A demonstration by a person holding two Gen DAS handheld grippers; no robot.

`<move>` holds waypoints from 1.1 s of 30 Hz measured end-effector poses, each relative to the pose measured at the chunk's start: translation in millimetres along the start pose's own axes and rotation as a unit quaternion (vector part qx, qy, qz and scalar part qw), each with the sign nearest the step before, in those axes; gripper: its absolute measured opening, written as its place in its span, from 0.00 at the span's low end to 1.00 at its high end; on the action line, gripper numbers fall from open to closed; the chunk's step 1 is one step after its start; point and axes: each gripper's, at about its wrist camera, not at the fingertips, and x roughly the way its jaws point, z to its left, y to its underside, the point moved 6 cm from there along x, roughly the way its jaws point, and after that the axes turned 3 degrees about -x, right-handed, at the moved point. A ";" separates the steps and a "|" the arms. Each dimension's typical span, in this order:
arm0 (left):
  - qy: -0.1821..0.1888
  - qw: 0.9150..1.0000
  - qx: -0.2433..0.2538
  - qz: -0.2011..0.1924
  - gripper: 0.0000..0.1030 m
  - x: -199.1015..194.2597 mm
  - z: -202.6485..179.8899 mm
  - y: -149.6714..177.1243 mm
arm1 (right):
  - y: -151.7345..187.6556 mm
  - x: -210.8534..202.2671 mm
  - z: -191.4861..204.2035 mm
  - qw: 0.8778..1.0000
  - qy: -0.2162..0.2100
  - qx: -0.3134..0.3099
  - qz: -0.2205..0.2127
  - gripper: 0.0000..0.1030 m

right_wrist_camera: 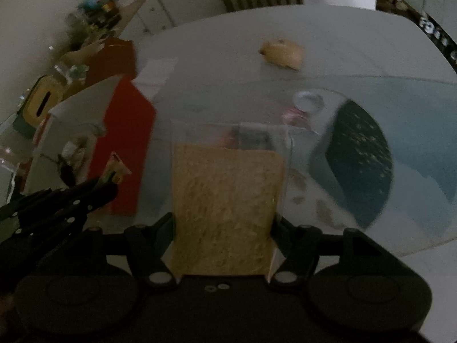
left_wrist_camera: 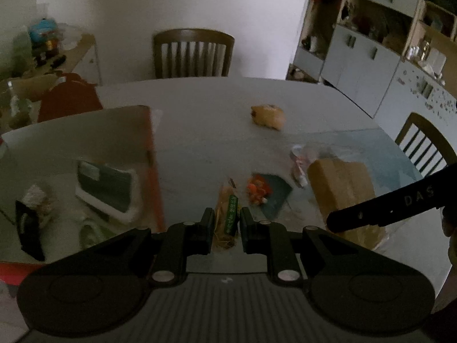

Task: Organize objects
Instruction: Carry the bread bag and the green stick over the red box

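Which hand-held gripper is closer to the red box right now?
Left. The left hand-held gripper, clamped on a snack packet, sits right beside the red box. The right hand-held gripper, holding bagged bread, is farther off.

Right gripper (right_wrist_camera: pixel 224 228) closed on a bag of sliced bread (right_wrist_camera: pixel 227 208), held up over the grey table (right_wrist_camera: pixel 217 57). Left gripper (right_wrist_camera: pixel 110 184) low on the left, beside a red box (right_wrist_camera: pixel 128 148). Small bun (right_wrist_camera: pixel 281 53) far back.
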 end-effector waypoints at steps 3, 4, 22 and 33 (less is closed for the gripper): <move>-0.002 1.000 -0.008 -0.006 0.17 -8.6 17.8 -2.1 | -6.6 -1.0 21.8 1.000 -0.004 -0.016 -0.006 0.67; -0.004 1.000 -0.010 -0.007 0.17 -10.1 22.8 -3.4 | -8.9 -1.3 29.7 1.000 -0.005 -0.022 -0.009 0.68; -0.059 0.997 -0.051 -0.031 0.17 -46.7 145.6 -13.3 | -54.0 29.0 172.5 0.993 -0.031 -0.115 -0.020 0.67; -0.091 0.994 -0.058 -0.021 0.17 -41.8 200.7 -11.0 | -68.4 64.9 226.2 0.989 -0.026 -0.146 -0.001 0.67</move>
